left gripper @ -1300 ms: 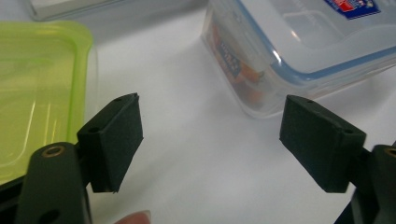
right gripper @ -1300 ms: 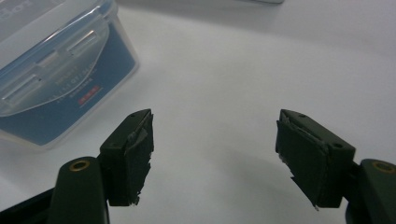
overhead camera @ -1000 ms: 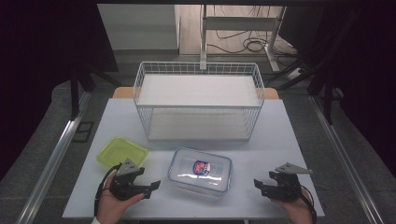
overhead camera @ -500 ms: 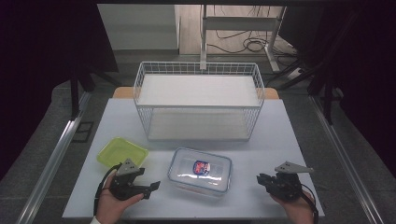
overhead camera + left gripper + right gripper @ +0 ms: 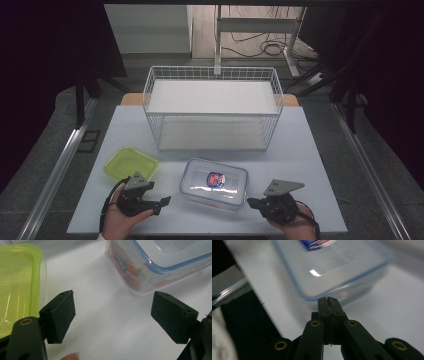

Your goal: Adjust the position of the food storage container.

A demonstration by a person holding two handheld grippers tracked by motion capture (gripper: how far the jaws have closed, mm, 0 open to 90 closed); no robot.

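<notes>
Clear rectangular plastic box with blue-rimmed lid [image 5: 214, 183] sits front-centre on white table [image 5: 320, 165], between both grippers. Left gripper [image 5: 164, 201] jaws wide apart, right gripper [image 5: 251, 202] jaws pressed together, empty. Lid latch probably target — approach low, square to box side. Lime-green plastic container [image 5: 131, 163] beside left gripper — avoid nudging.

The right hand-held gripper [image 5: 328, 300], jaws pressed together, points at the clear lidded container [image 5: 332, 267].

Box [image 5: 214, 184] before basket [image 5: 212, 107], tub [image 5: 131, 164] left
</notes>
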